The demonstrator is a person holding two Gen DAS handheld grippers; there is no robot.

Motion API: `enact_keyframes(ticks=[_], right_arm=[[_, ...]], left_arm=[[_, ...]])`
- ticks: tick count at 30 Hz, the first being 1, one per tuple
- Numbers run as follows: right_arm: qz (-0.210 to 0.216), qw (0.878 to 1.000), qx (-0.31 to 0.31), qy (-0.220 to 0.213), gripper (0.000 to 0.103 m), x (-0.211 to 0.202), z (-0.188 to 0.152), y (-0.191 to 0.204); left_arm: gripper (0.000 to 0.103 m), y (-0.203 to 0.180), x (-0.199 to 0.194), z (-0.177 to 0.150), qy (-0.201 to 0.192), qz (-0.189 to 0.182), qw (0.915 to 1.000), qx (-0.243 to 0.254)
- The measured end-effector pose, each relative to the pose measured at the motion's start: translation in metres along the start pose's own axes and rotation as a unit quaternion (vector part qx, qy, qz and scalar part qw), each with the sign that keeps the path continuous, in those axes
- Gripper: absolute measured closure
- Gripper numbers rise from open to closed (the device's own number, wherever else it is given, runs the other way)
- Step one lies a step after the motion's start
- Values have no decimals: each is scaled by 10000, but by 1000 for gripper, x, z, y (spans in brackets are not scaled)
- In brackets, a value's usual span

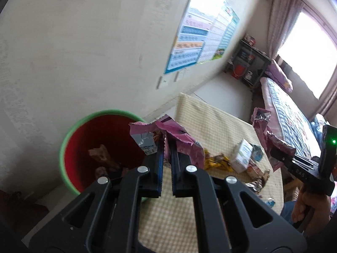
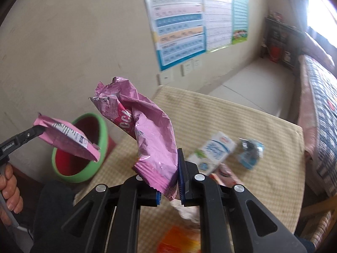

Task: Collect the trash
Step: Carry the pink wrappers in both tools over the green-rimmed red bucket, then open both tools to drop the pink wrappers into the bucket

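My left gripper is shut on a pink snack wrapper and holds it at the rim of the red bin with a green rim; it also shows in the right wrist view. The bin holds a few brown wrappers. My right gripper is shut on a larger crumpled pink wrapper, held above the table; this wrapper shows in the left wrist view.
The checked table carries a white milk carton, a blue-grey wrapper, yellow wrappers and an orange packet. A wall with posters is behind; a bed stands to the right.
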State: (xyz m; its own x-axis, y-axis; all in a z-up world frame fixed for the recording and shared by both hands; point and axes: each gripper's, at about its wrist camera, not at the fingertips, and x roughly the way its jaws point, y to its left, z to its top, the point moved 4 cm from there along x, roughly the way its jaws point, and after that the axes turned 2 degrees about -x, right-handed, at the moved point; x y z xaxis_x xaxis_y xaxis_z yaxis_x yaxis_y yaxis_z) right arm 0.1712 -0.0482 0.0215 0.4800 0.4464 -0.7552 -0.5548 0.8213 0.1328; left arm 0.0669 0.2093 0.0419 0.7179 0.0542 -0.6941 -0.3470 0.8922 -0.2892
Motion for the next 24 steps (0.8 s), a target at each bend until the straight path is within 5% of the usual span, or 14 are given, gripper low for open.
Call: enact_keyframes(ticks=[24], right_arm=[[1045,9877,-1089,420,91,90,37,190]], left_arm=[[99,116,-17,14,-183,883,9950,-437]])
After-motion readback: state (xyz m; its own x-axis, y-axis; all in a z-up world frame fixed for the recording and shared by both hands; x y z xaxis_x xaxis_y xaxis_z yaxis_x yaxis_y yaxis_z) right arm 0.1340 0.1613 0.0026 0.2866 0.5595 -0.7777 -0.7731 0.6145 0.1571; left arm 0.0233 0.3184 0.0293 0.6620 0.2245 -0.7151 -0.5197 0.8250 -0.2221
